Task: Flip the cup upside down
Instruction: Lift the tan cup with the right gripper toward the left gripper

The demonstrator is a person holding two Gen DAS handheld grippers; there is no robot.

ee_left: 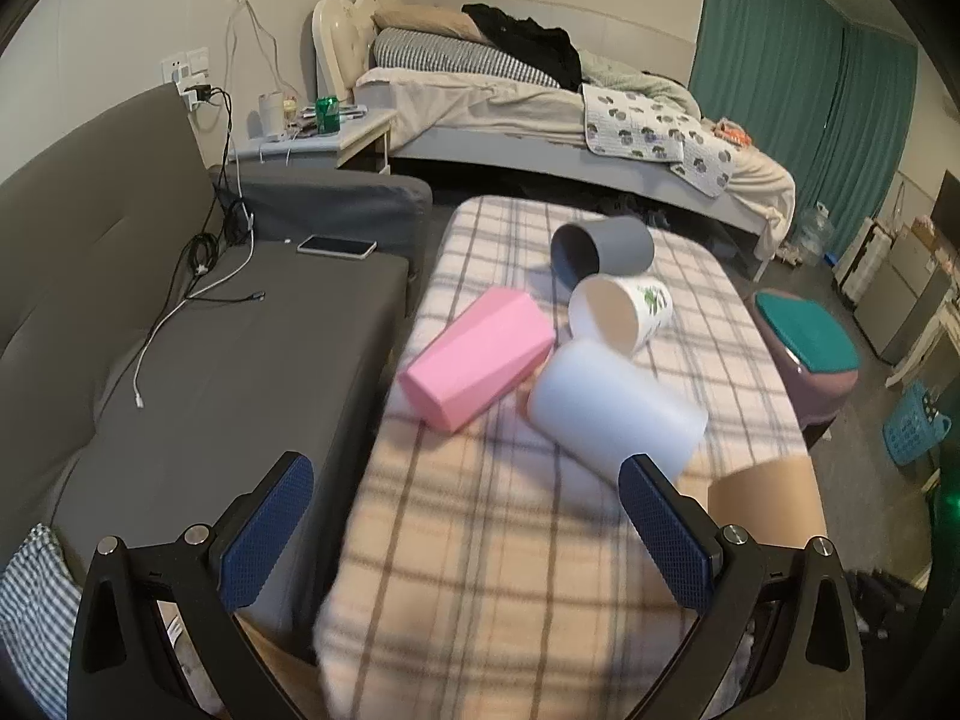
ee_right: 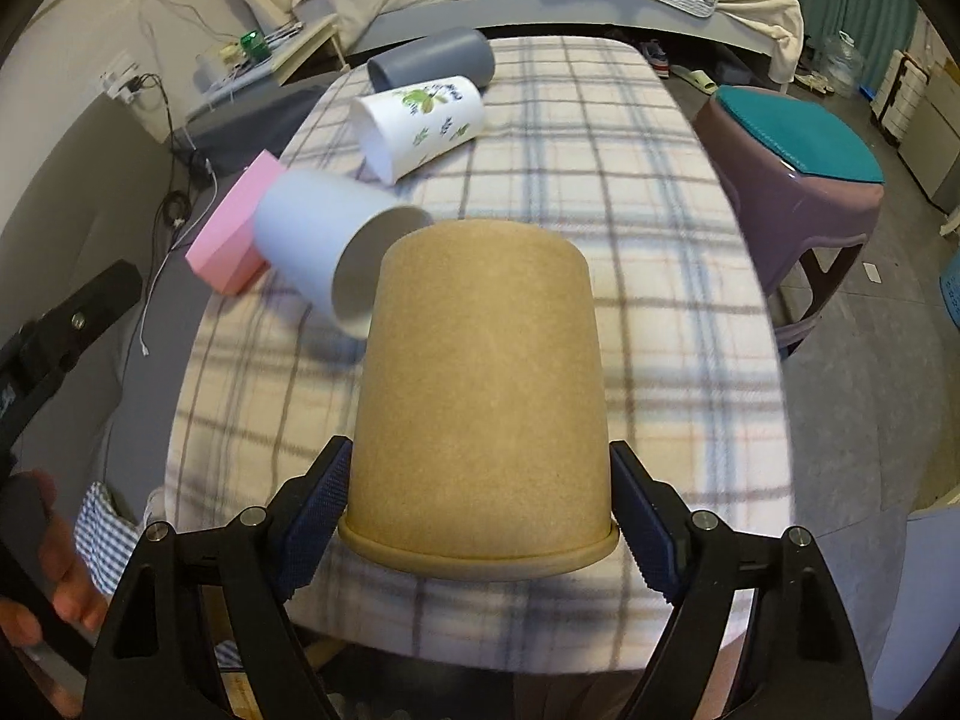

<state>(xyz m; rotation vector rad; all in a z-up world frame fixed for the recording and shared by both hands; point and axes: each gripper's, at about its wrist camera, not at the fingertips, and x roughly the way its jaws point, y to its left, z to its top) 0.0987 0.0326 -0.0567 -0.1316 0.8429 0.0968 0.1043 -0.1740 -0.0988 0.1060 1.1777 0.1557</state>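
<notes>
My right gripper [ee_right: 479, 498] is shut on a brown paper cup [ee_right: 480, 396], held upside down with its rim near the jaws, above the front of the plaid-covered table [ee_right: 630, 192]. The cup also shows at the right edge of the left wrist view [ee_left: 762, 498]. My left gripper [ee_left: 465, 516] is open and empty above the table's front left part. A pale white cup [ee_left: 612, 408] [ee_right: 318, 240], a white cup with leaf print [ee_left: 624, 312] [ee_right: 420, 120], a grey cup [ee_left: 606, 249] [ee_right: 438, 57] and a pink cup [ee_left: 480, 360] [ee_right: 234, 228] lie on their sides.
A grey sofa [ee_left: 198, 336] with a phone [ee_left: 336, 247] and cables stands left of the table. A purple stool with a teal cushion [ee_right: 798, 156] stands to the right. A bed [ee_left: 540, 102] is behind. A blue basket [ee_left: 912, 426] sits on the floor.
</notes>
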